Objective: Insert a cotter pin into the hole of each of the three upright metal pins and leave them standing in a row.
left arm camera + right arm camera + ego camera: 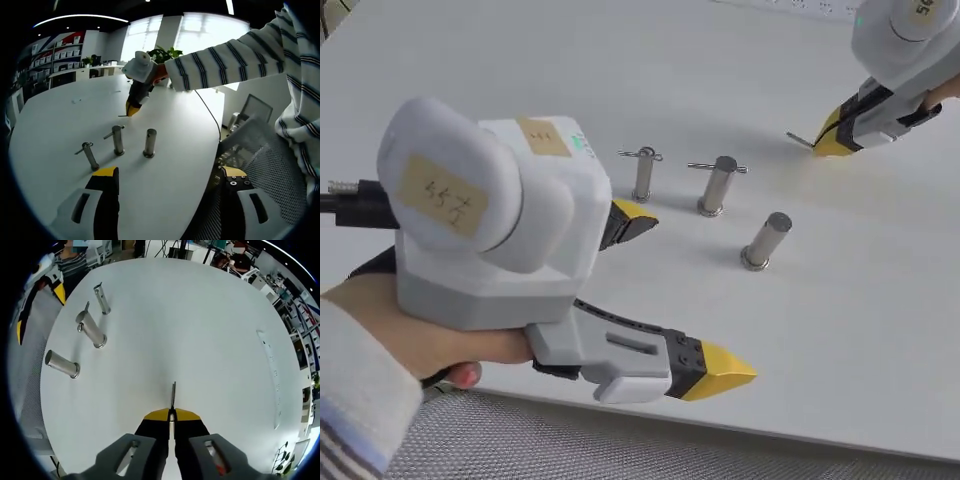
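A: Pins?
B: Three metal pins (pixel 717 187) are standing in a row on the worktop (pixel 520 60). Two are carrying cotter pins (pixel 640 154); the third pin (pixel 766 241) is standing bare.
A: Grippers?
B: The right gripper (pixel 171 414) is clamping a spare cotter pin (pixel 173 390), well apart from the row. The left gripper (pixel 700 295) is hovering, jaws apart.

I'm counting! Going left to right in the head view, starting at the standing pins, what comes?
Silver metal pin with a wire cotter pin through it → second silver metal pin with a cotter pin → bare silver metal pin → thin wire cotter pin → right grey-and-yellow hand-held gripper pinching it.
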`<state>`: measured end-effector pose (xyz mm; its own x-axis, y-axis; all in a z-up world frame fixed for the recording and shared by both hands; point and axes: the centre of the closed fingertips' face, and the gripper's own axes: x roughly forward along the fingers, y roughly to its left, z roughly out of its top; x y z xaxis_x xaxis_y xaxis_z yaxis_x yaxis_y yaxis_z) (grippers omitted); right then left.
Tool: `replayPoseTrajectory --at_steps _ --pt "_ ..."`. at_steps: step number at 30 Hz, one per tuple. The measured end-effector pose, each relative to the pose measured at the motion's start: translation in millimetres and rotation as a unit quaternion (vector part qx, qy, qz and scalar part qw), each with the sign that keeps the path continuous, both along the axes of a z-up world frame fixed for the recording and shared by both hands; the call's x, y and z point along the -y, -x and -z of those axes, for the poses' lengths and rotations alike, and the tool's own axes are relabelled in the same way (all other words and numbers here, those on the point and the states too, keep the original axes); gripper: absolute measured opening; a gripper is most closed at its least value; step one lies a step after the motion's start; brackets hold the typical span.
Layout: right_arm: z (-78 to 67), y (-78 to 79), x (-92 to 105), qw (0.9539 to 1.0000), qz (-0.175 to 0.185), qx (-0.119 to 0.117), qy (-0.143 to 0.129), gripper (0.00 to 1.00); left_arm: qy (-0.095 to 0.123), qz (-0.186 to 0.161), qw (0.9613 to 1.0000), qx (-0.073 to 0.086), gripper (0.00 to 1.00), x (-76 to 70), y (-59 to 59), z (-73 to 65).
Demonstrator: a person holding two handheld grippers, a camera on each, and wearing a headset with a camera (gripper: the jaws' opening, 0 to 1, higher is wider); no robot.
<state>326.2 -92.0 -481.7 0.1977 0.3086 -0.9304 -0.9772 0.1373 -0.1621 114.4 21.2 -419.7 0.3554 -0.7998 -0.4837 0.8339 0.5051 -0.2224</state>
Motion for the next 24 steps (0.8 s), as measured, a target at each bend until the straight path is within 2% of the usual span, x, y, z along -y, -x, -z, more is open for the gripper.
replayPoseTrajectory --at_steps 3,5,7,10,14,18,23,24 --pt "-8.6 -1.1 -1.5 0.9999 -0.002 0.013 -0.01 0.0 0.01 -0.004 0.9999 0.0 0.8 -0.8 -2.1 -3.6" --pt "-15.2 -2.8 -1.1 0.9994 -0.005 0.031 -0.016 0.0 0.012 -0.009 0.9999 0.002 0.79 -2.2 -4.6 -5.4" --pt "-17.4 -7.4 1.2 0.9981 -0.023 0.052 -0.023 0.0 0.012 -0.015 0.9998 0.006 0.79 -4.3 -7.8 -7.1" --pt "-26.4 -1.0 -0.7 0.9974 -0.028 0.057 -0.034 0.0 0.017 -0.023 0.9996 0.006 0.78 -6.8 -12.3 -9.7" --pt "-41.3 4.5 -7.8 0.9936 -0.035 0.09 -0.059 0.0 0.03 -0.037 0.9989 -0.001 0.74 -7.9 -19.0 -12.9" --pt "-59.1 19.0 -19.7 0.9886 -0.042 0.116 -0.086 0.0 0.041 -0.045 0.9981 0.0 0.7 -7.6 -28.3 -19.5" --pt "-75.3 36.0 -32.4 0.9828 -0.058 0.138 -0.108 0.0 0.072 -0.056 0.9959 -0.004 0.65 0.1 -43.6 -31.9" --pt "-77.5 39.0 -34.0 0.9815 -0.063 0.144 -0.109 0.0 0.083 -0.063 0.9945 -0.008 0.64 2.6 -48.7 -34.6"
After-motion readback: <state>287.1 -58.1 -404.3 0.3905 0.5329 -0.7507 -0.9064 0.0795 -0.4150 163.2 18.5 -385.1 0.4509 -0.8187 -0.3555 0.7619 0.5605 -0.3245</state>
